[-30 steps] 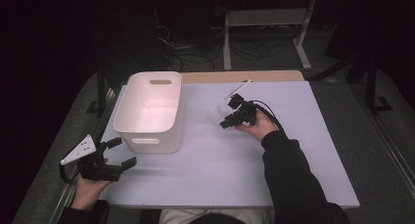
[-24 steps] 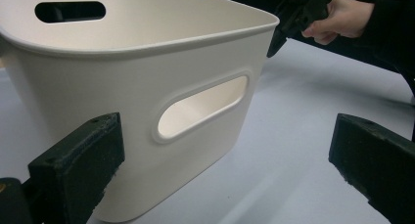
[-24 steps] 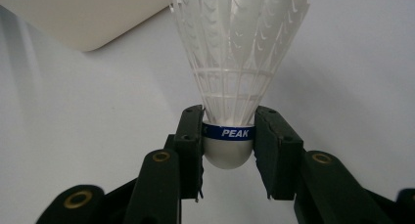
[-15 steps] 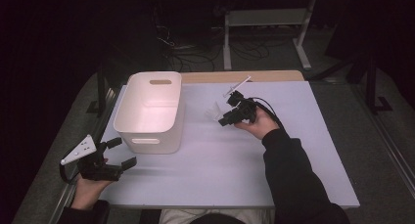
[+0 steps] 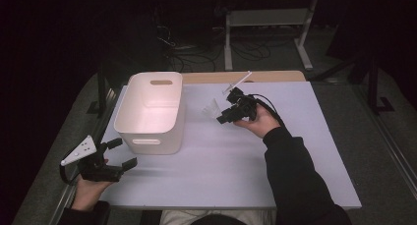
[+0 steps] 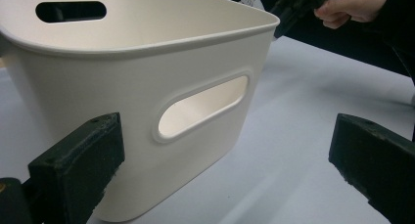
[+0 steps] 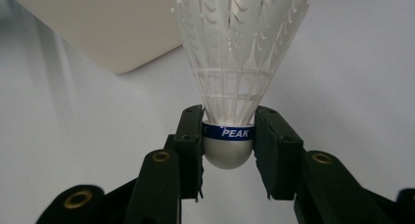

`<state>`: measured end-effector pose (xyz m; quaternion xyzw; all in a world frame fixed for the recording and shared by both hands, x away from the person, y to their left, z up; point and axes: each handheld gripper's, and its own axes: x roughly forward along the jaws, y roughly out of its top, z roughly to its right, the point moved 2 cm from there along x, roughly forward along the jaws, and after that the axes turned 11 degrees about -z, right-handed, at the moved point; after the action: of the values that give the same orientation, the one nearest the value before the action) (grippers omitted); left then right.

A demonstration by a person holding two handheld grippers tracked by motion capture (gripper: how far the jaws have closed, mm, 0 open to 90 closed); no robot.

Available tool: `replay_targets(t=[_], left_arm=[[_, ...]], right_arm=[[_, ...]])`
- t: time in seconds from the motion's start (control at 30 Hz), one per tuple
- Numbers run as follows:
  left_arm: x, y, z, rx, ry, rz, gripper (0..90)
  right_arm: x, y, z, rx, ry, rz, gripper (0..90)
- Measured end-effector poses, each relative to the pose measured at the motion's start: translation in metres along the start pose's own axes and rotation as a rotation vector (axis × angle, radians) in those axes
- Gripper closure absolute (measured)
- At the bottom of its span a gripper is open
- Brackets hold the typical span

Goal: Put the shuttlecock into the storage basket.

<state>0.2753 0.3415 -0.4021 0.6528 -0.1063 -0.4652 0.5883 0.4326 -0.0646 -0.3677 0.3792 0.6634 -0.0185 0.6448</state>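
Beyond the pale table [image 5: 206,166] the room was dark. The right gripper [image 5: 222,118] clamped the shuttlecock [image 7: 235,62] by its cork beside the bin [image 5: 150,112], feather tips cropped. The left gripper [image 5: 118,156] stood wide, empty.

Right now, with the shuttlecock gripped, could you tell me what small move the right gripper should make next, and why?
Probably carry it left, over the bin's open top. The right gripper is shut on the shuttlecock at its cork, beside the bin and apart from it. The left gripper waits open near the bin's handle side.
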Motion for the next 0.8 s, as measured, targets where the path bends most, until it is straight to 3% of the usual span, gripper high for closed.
replay_targets(t=[0.8], left_arm=[[0.0, 0.0, 0.0, -0.002, 0.002, 0.004, 0.0]], right_arm=[[-0.032, 0.016, -0.013, -0.043, -0.005, 0.06, 63.8]])
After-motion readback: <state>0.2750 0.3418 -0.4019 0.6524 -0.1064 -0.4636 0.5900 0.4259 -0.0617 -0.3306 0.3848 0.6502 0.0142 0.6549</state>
